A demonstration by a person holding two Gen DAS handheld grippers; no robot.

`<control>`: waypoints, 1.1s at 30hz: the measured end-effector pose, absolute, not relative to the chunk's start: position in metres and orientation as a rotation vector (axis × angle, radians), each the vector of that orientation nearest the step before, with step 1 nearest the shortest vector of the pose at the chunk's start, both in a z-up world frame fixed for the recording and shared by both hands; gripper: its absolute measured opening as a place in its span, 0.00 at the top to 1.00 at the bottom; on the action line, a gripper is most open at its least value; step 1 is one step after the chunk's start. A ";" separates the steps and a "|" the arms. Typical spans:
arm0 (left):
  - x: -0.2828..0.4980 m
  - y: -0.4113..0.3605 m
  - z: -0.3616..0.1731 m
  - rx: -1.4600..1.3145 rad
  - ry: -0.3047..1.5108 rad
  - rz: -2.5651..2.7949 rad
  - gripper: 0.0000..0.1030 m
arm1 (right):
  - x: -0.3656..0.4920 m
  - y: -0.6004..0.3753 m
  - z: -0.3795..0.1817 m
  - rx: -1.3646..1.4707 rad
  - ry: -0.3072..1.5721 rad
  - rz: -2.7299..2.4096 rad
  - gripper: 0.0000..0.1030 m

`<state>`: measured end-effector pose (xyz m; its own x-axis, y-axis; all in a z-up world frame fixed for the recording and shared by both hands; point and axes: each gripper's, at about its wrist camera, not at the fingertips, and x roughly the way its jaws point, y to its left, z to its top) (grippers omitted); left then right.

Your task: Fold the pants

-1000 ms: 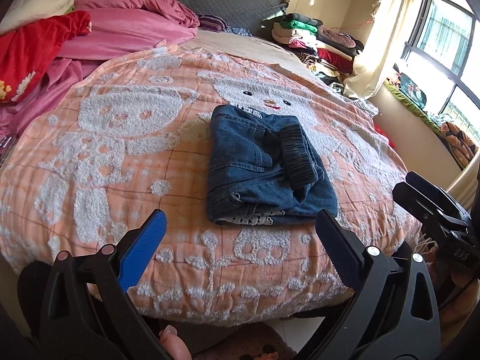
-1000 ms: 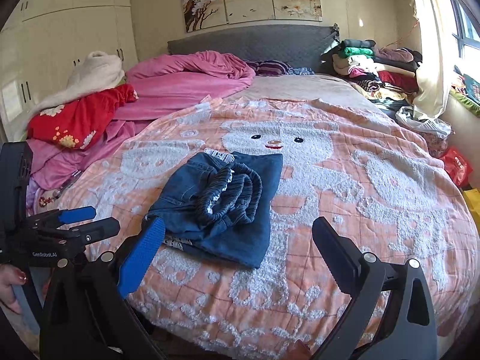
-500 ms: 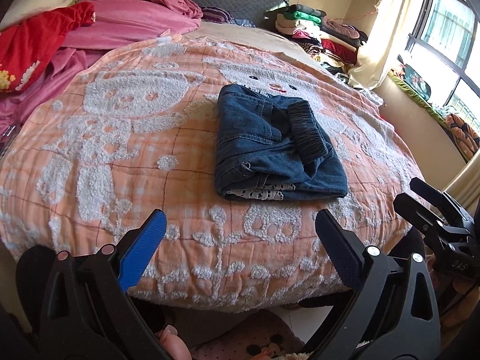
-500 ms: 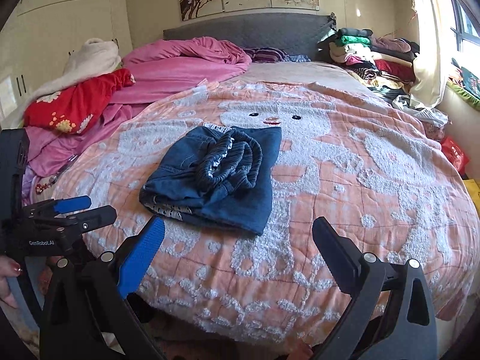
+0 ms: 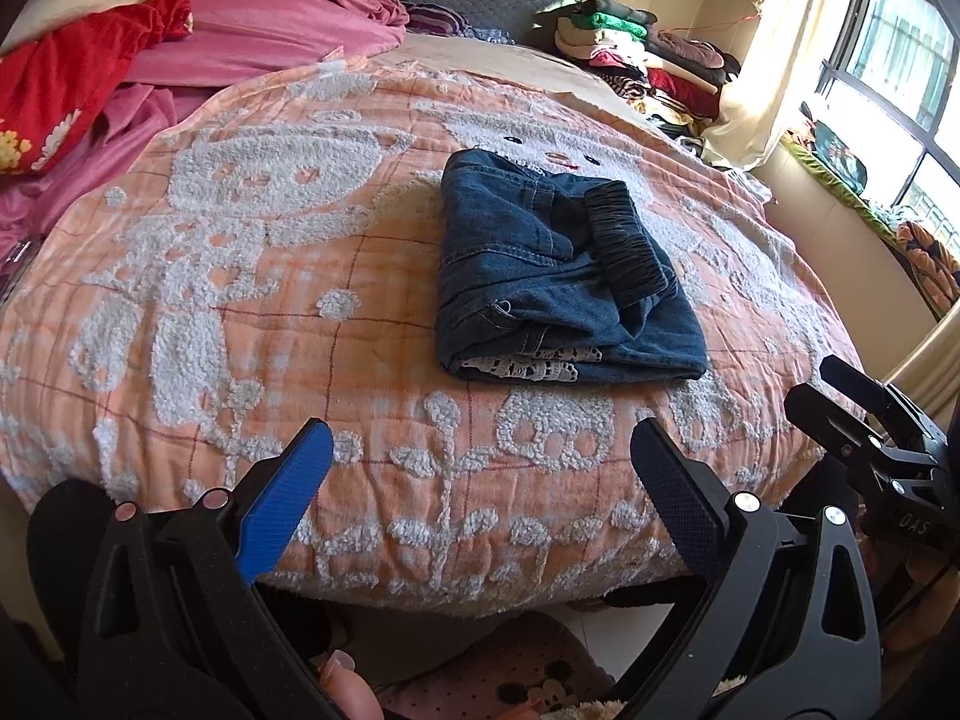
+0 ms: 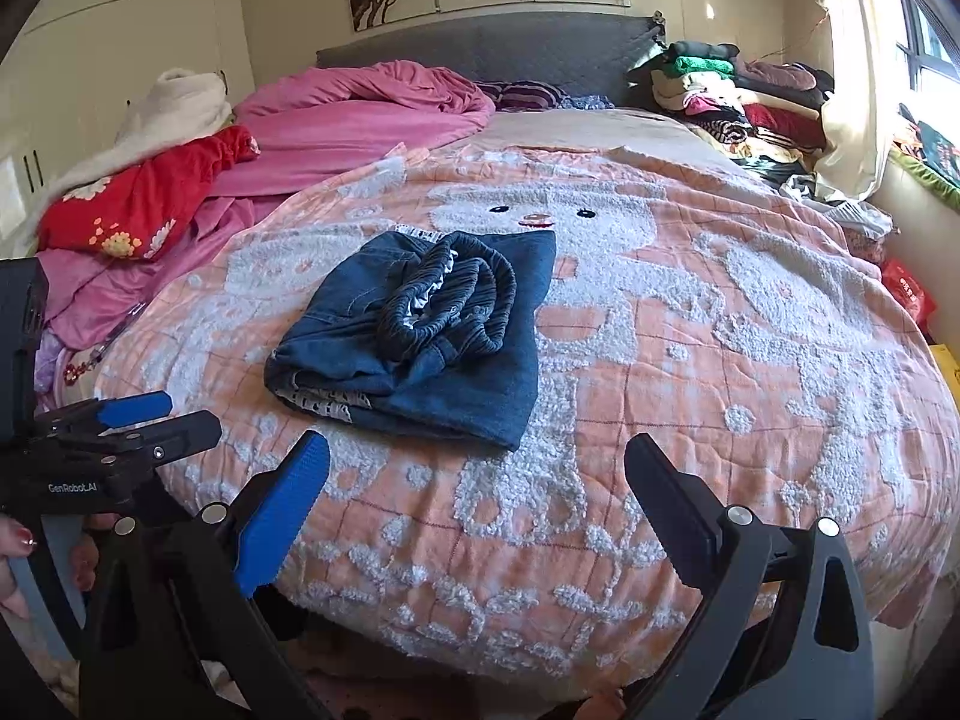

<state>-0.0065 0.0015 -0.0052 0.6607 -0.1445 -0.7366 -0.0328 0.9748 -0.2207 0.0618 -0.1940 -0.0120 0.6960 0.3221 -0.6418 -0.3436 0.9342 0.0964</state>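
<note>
Both the left gripper (image 5: 480, 456) and right gripper (image 6: 477, 468) hung released, clear of the folded jeans (image 6: 420, 324) lying unobstructed on the peach blanket (image 6: 690, 360), pink bedding (image 6: 360, 114) behind.

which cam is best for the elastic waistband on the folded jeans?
Right wrist: the elastic waistband faces the camera, showing its gathered loops and the light lining inside, atop the folded jeans. The left wrist view shows it only side-on, as one dark ribbed strip.
</note>
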 end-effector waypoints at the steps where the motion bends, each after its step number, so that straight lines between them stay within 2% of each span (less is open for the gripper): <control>1: -0.006 0.002 -0.005 -0.224 0.850 -0.065 0.09 | 0.062 -0.194 -0.012 -0.032 0.711 0.371 0.05; 33: -0.008 0.006 0.001 -0.212 0.844 -0.047 0.09 | 0.062 -0.193 -0.008 -0.036 0.704 0.368 0.05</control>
<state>-0.0077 0.0061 0.0006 0.6645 -0.1253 -0.7367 -0.0428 0.9778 -0.2049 0.0618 -0.1934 -0.0076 0.7003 0.3186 -0.6388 -0.3429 0.9350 0.0905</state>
